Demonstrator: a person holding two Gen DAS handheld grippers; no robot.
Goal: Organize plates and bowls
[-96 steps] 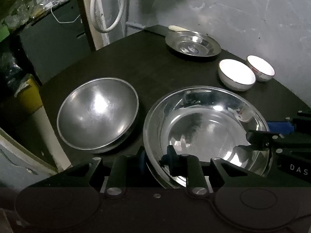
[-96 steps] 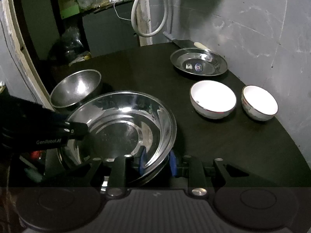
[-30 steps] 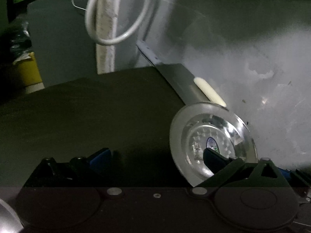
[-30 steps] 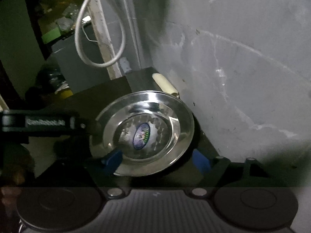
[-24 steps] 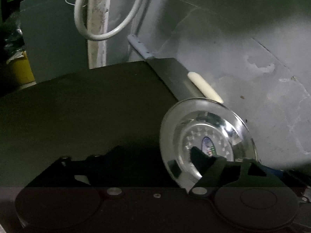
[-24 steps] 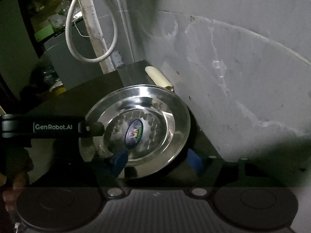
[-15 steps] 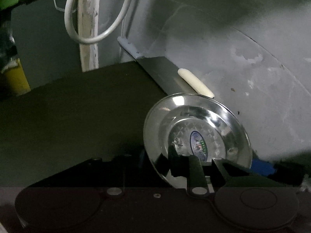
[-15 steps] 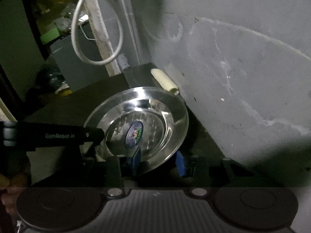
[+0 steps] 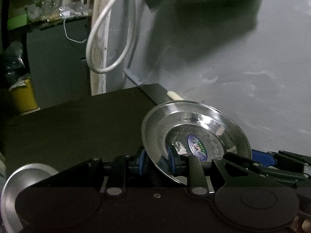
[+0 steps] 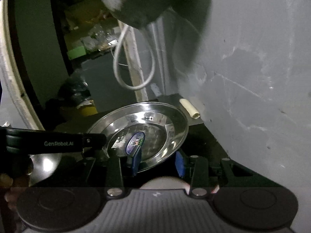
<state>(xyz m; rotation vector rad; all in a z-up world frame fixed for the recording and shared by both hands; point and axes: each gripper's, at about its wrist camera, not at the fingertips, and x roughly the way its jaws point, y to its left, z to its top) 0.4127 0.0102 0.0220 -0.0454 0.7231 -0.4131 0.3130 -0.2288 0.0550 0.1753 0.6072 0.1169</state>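
Note:
A small steel plate (image 9: pixel 194 136) with a blue-green sticker in its middle is held tilted above the dark table (image 9: pixel 77 120). My left gripper (image 9: pixel 156 162) is shut on its near left rim. My right gripper (image 10: pixel 157 162) is shut on its near rim, one blue pad inside the plate (image 10: pixel 151 128) and one under it. The left gripper also shows in the right wrist view (image 10: pixel 95 141), and the right gripper in the left wrist view (image 9: pixel 262 158).
A steel bowl (image 9: pixel 17 190) sits at the lower left; it also shows in the right wrist view (image 10: pixel 46 161). A white bowl's rim (image 10: pixel 163 183) lies under my right gripper. A cream roll (image 10: pixel 189 110) lies by the grey wall (image 10: pixel 252 77). A white cable loop (image 9: pixel 105 48) hangs behind.
Both grippers closed on the small plate's rim and raised it off the table, tilting it. Earlier they left the large steel bowl and moved to the back of the table.

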